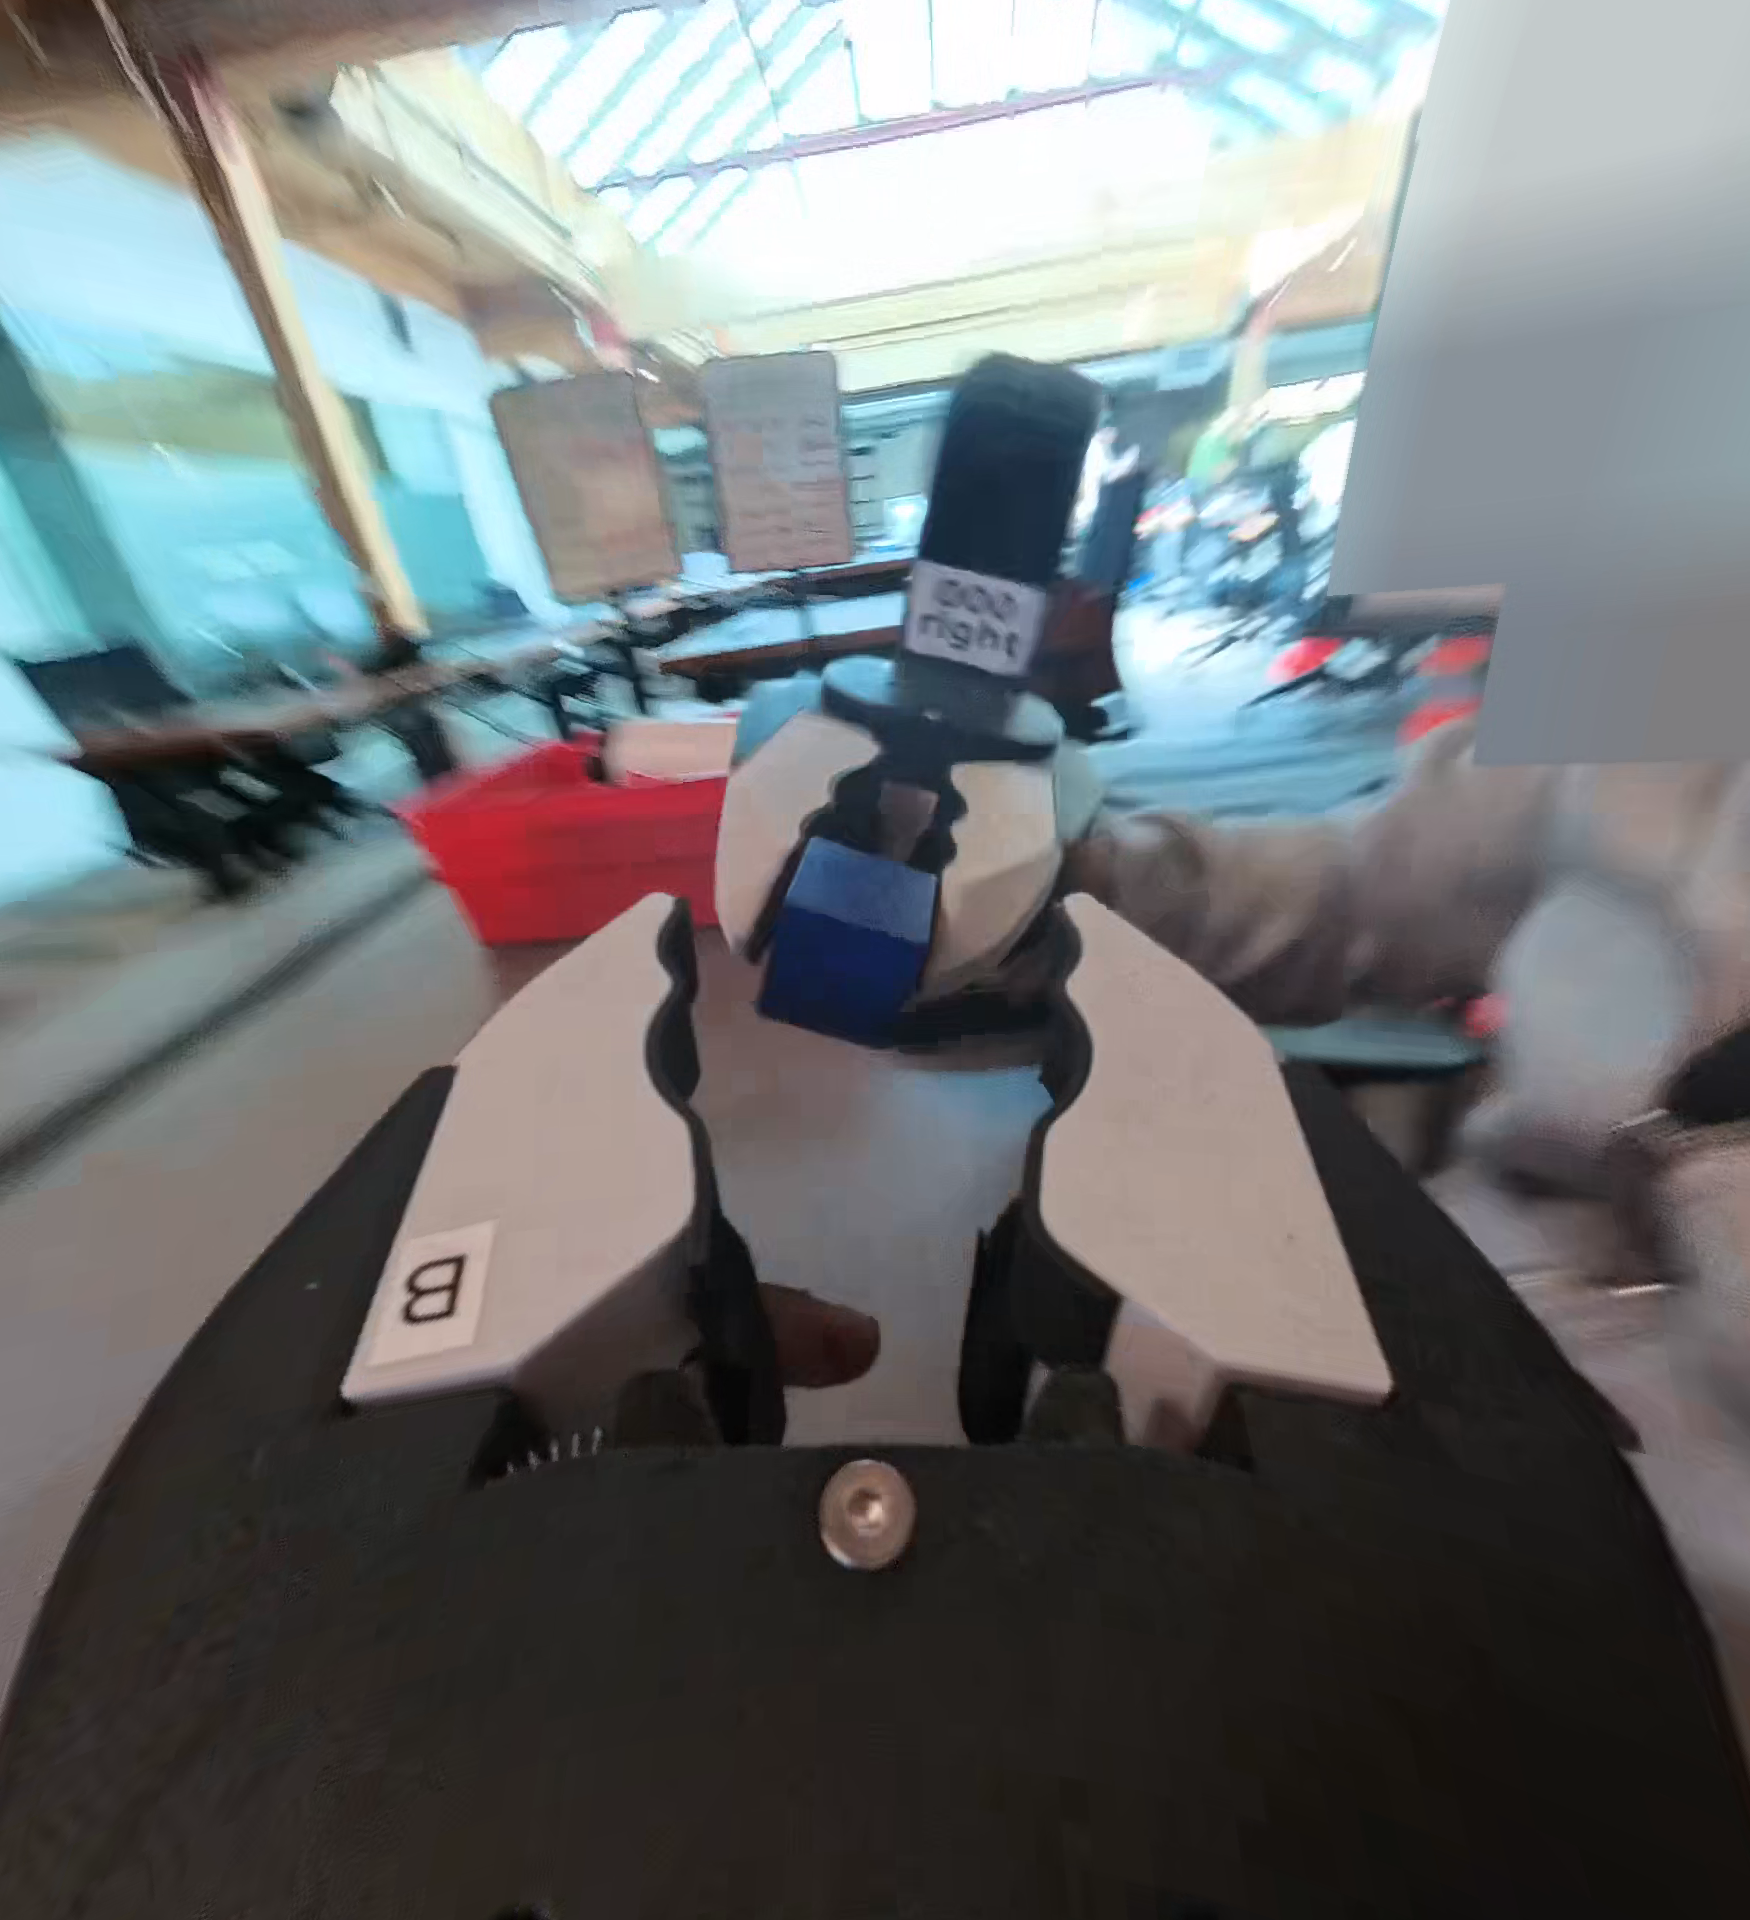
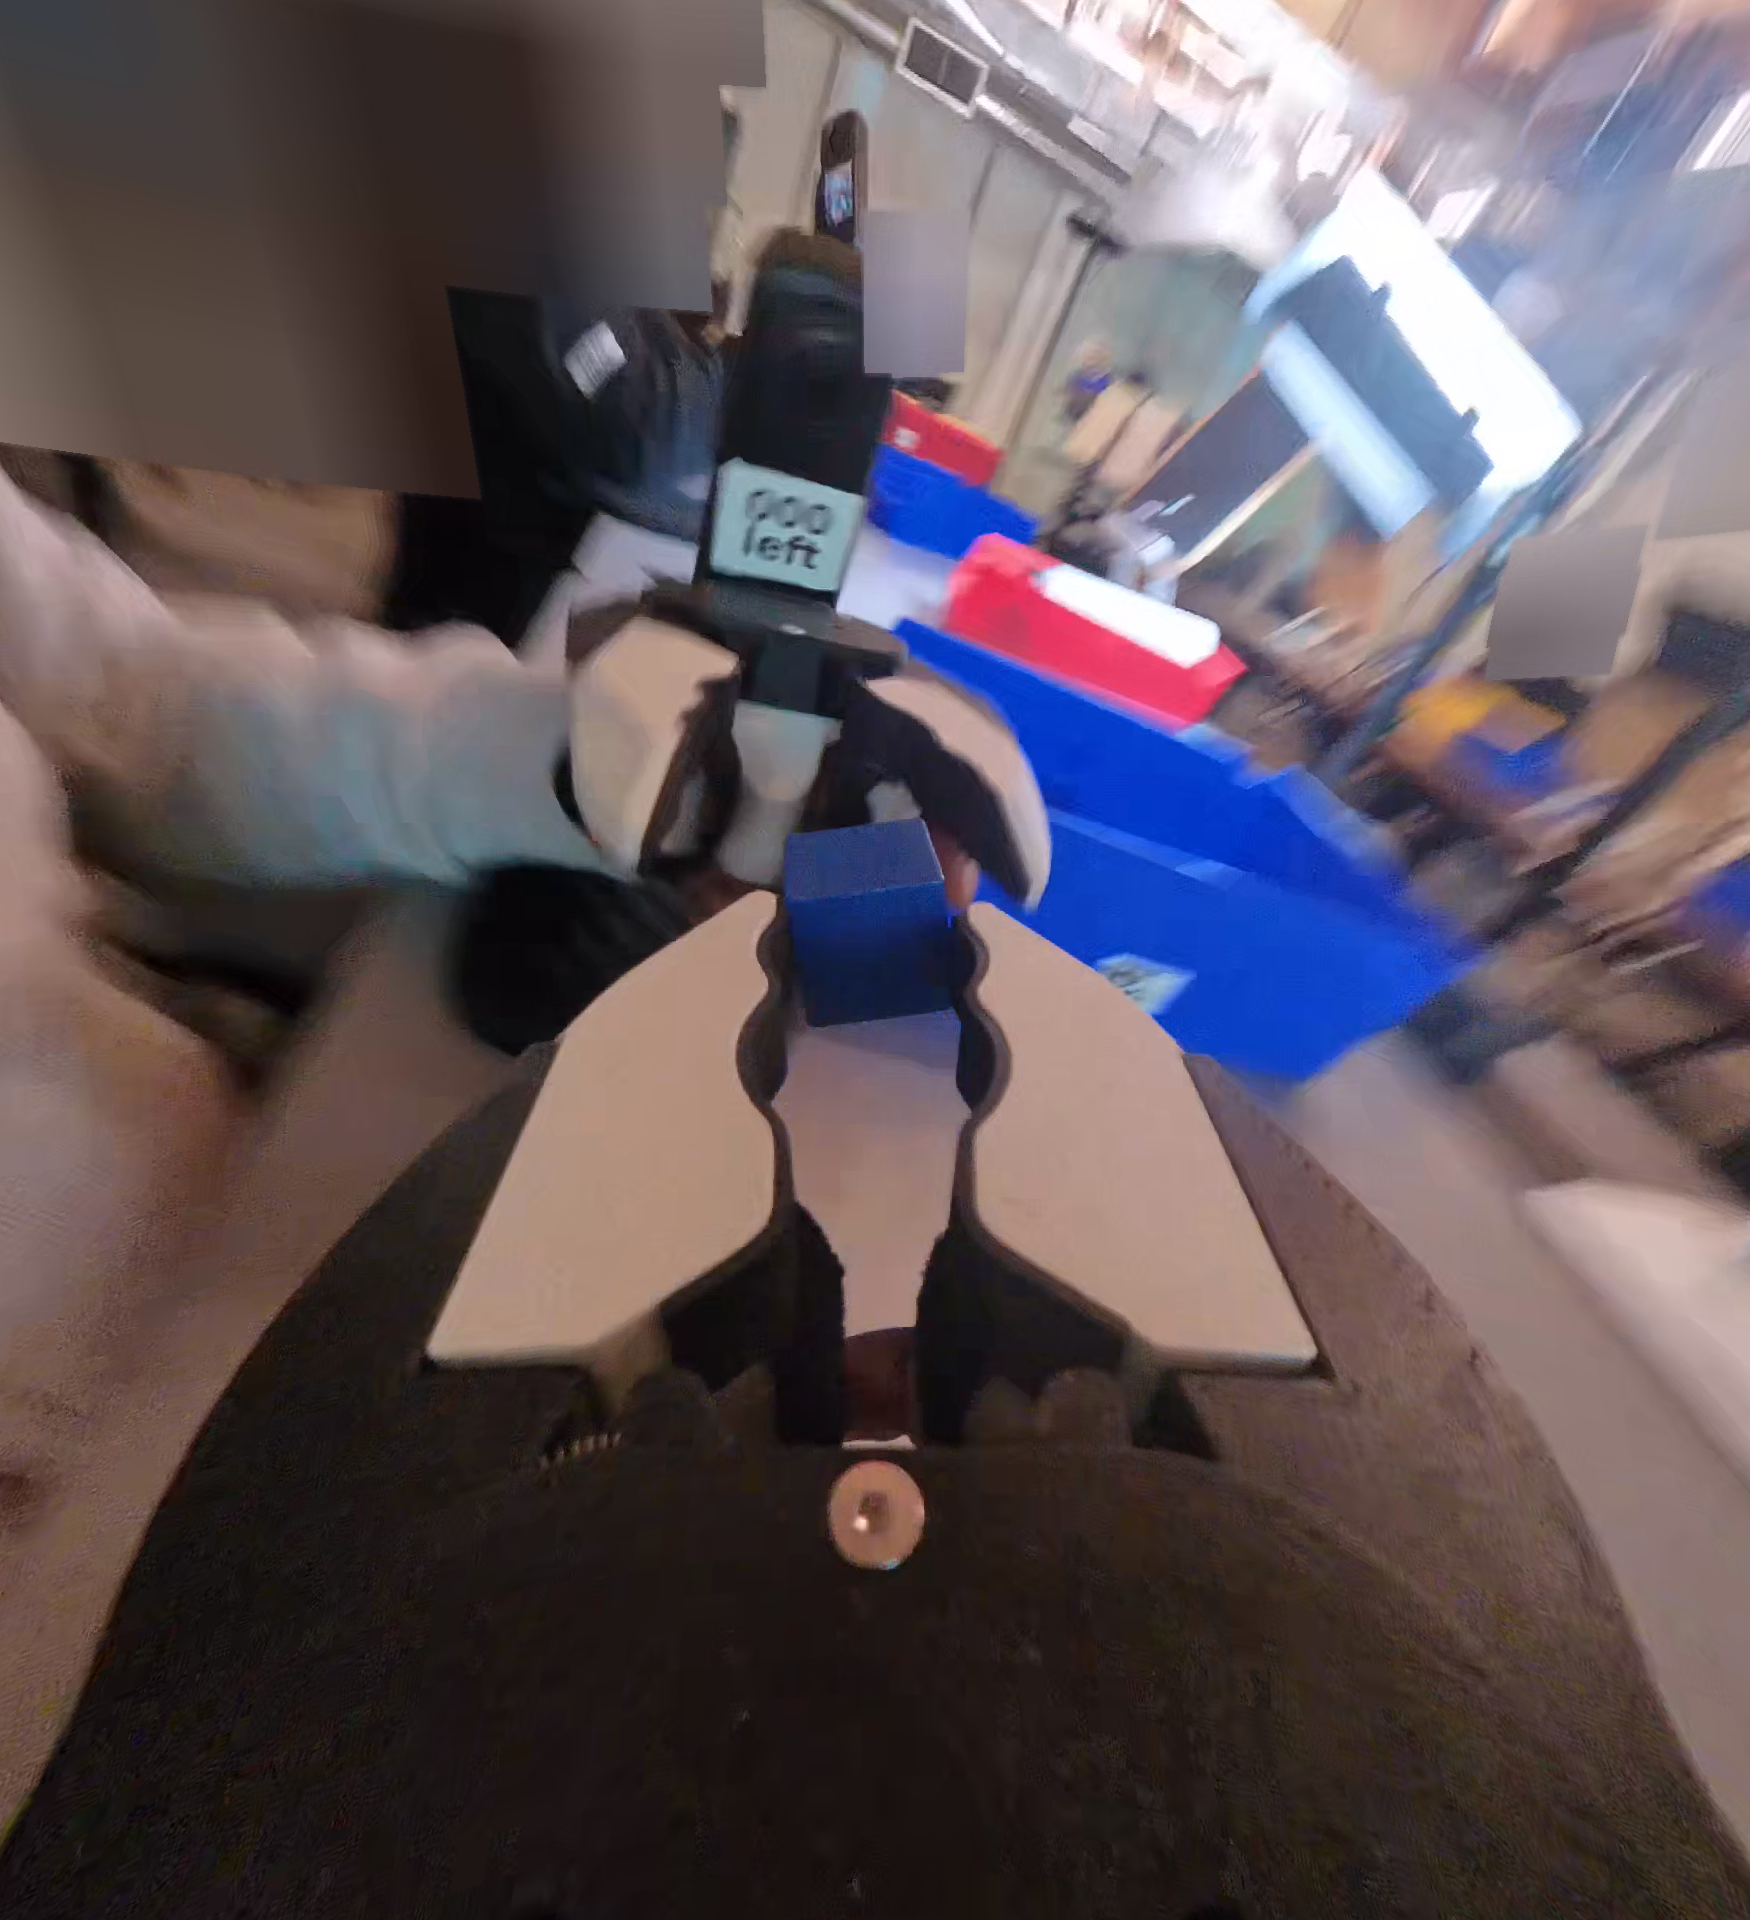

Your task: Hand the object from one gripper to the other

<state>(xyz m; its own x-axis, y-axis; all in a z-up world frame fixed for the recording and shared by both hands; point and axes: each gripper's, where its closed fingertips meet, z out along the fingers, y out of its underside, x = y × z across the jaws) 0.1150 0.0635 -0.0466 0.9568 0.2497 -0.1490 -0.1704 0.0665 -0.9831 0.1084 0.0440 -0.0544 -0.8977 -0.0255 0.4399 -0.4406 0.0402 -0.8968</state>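
A blue cube (image 2: 866, 935) is clamped between the tips of my right gripper (image 2: 869, 912), held in the air. In the left wrist view the right gripper (image 1: 850, 951) faces me with the cube (image 1: 845, 940) at its tips. My left gripper (image 1: 879, 920) is open and empty. Its two white fingers (image 1: 580, 1101) stand wide on either side, with the cube at their mouth and not touching them. In the right wrist view the left gripper (image 2: 835, 878) is just beyond the cube with its fingers (image 2: 632, 748) spread. Both views are motion-blurred.
A red bin (image 1: 559, 842) stands on the table behind the grippers. Blue bins (image 2: 1214, 914) and a red bin (image 2: 1089, 623) line the right side. A person's light sleeves (image 1: 1318, 894) (image 2: 331, 748) reach in behind each gripper. A grey tabletop (image 1: 175, 1143) lies below.
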